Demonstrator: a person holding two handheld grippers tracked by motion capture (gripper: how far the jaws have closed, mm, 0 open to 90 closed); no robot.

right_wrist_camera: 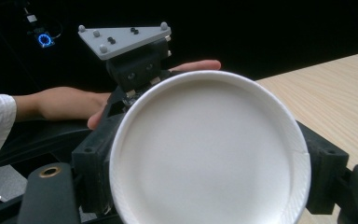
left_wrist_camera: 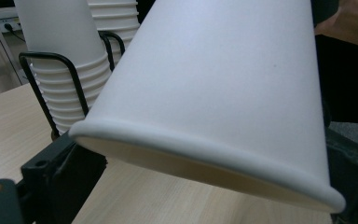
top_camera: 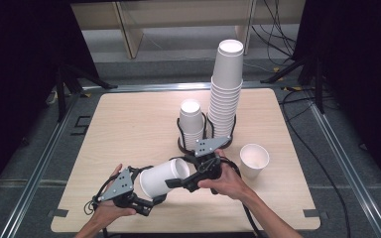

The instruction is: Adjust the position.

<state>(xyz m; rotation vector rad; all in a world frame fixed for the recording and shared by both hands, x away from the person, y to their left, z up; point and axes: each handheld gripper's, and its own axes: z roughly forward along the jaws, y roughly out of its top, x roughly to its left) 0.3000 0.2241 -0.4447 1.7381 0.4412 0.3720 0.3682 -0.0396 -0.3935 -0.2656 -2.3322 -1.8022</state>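
A white paper cup (top_camera: 161,178) lies on its side just above the wooden table (top_camera: 129,124), held between both grippers near the front edge. My left gripper (top_camera: 146,187) is at the cup's rim end. In the left gripper view the rim (left_wrist_camera: 205,163) spans from one black jaw to the other and rests against both. My right gripper (top_camera: 178,171) is at the cup's base end. The right gripper view looks onto the round base (right_wrist_camera: 209,149), which is clamped between its two jaws, with the left gripper's grey plate (right_wrist_camera: 126,39) and a hand behind it.
A black wire holder (top_camera: 206,141) at mid-table carries a short cup stack (top_camera: 191,121) and a tall one (top_camera: 225,89). One cup (top_camera: 254,159) stands upright to the right of my right hand. Cables and dark stands surround the table.
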